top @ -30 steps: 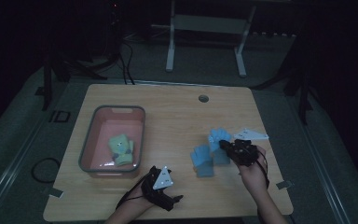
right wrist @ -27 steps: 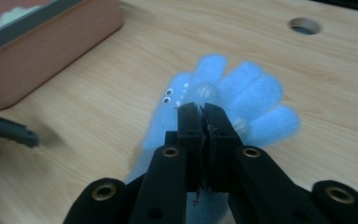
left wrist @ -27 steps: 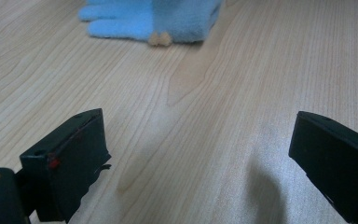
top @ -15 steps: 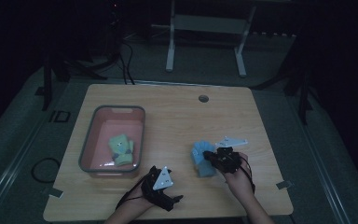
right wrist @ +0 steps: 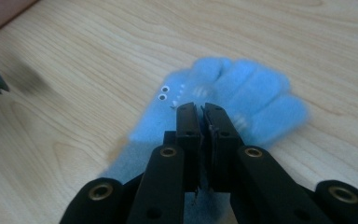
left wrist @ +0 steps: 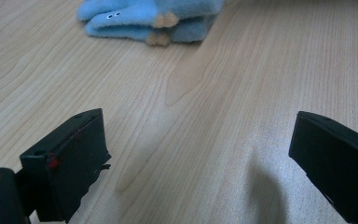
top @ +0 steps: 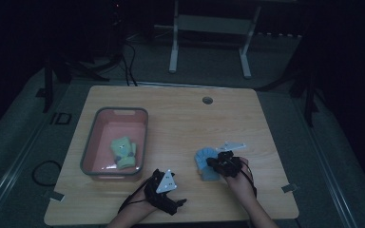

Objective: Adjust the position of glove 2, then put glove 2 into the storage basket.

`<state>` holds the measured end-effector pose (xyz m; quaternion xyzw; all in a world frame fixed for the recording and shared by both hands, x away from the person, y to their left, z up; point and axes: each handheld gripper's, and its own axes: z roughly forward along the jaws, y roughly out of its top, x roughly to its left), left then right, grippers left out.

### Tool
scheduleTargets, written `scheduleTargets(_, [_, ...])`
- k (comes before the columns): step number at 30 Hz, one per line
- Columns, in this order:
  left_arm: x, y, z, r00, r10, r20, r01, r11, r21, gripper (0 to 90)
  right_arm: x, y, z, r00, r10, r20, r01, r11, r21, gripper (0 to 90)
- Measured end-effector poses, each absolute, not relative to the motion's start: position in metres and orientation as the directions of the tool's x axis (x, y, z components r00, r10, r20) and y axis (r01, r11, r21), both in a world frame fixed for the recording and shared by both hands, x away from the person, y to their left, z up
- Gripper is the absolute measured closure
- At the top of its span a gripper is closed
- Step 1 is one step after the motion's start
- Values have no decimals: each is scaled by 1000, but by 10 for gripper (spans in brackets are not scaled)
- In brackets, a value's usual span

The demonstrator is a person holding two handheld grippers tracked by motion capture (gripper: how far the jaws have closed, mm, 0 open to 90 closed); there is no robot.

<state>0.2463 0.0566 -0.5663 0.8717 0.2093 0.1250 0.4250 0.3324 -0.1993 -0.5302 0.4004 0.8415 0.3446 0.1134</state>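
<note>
A light blue plush glove with small googly eyes lies on the wooden table, right of the middle. My right gripper is low over it, jaws shut, pinching the glove's fabric near its cuff end; the shut tips sit just behind the eyes. My left gripper rests near the table's front edge, open and empty. In the left gripper view the blue glove lies farther off in two flat layers with tan spots.
A pink bin stands at the left of the table with a green glove inside. A round cable hole sits near the far edge. Beyond the table stands a metal frame on the floor.
My right gripper has come down and toward the left with the blue glove, whose raised part has sunk onto the table. The left gripper has not moved.
</note>
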Motion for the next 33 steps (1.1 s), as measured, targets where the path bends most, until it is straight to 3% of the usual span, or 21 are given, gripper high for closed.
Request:
scheduleTargets(6, [246,56,-566,881,471,36,262,-550,793,45,335,-200,-539,-650,754,98,605,435,667,824])
scheduleTargets(10, [245,55,-564,876,479,53,254,-554,793,45,333,-200,-535,-652,751,105,603,430,672,752])
scheduleTargets(14, [245,54,-562,866,495,75,245,-550,798,52,331,-203,-527,-669,735,115,586,426,689,554])
scheduleTargets(17, [245,53,-560,865,498,66,254,-547,797,65,332,-205,-524,-681,721,124,572,419,705,323])
scheduleTargets(19, [244,51,-558,869,492,63,258,-557,790,65,333,-207,-522,-697,704,137,566,424,707,232])
scheduleTargets(24, [244,45,-553,885,465,13,275,-545,792,65,337,-212,-519,-708,690,151,563,423,711,168])
scheduleTargets(33, [253,30,-539,906,423,1,263,-567,781,65,344,-232,-502,-731,672,124,510,416,753,146])
